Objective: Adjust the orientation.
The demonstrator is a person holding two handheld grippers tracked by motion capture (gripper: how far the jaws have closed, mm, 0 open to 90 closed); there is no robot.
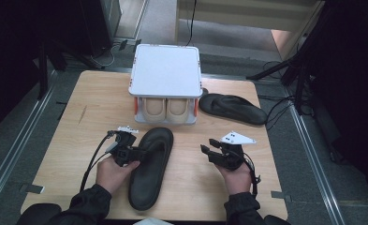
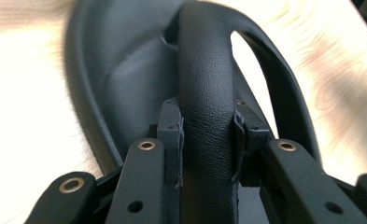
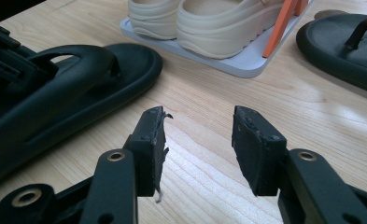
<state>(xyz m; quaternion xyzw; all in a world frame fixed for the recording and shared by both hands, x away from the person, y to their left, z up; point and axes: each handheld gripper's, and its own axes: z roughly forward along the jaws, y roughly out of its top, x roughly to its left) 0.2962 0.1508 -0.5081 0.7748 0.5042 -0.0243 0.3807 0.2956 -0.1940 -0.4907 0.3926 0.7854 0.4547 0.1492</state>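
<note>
left gripper [image 1: 136, 152] is pinching the strap [image 2: 204, 93] of the near black sandal [image 1: 150, 168], probably firmly. the sandal's long axis is running near-to-far, just left of the right gripper [image 3: 197, 140], which is hanging spread and empty.

We see a pale wooden worktop [image 1: 92, 108] on grey carpet floor [image 1: 13, 140], metal rails [image 1: 18, 136] flanking it, dark stands and cables [image 1: 284, 105] beyond

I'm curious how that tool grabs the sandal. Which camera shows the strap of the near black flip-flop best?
The left gripper view: the strap sits close up between the left gripper pads, which press its sides. The high view shows it small beside the hand; the right gripper view shows its arch from the side.
</note>
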